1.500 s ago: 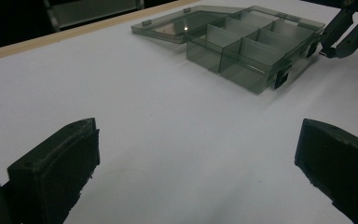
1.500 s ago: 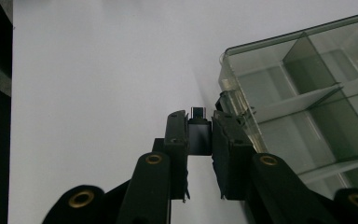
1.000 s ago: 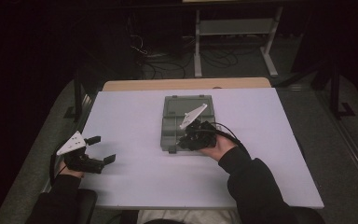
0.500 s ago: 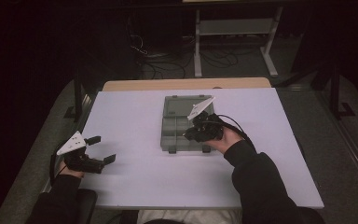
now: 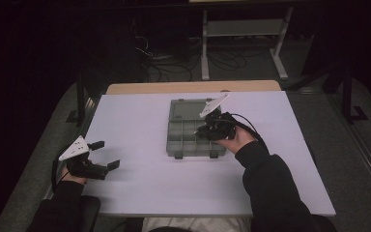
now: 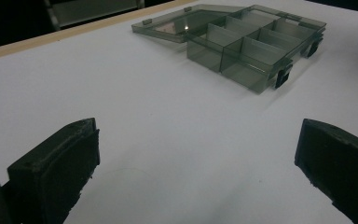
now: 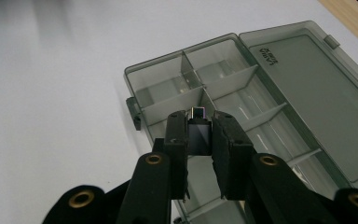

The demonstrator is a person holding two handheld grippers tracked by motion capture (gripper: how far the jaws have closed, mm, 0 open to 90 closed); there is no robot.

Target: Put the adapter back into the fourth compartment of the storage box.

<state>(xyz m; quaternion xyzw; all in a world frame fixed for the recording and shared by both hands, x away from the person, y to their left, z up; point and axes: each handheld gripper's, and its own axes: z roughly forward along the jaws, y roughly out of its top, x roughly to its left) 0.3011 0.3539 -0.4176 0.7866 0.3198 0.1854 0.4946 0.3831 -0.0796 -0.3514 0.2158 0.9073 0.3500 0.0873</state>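
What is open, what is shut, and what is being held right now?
Organizer box: lid open, laid flat behind it; the compartments that show look empty.
Left gripper: open, nothing between its jaws, low over the table.
Right gripper: shut on a small dark adapter, held above the box.
Small dark adapter: clamped between the jaws, metal plug end sticking out past them.

White tabletop [image 5: 140, 193] before me; wooden edge [image 5: 193, 87] at twelve o'clock; metal shelf frame [image 5: 241, 29], cables [image 5: 164, 63] beyond.
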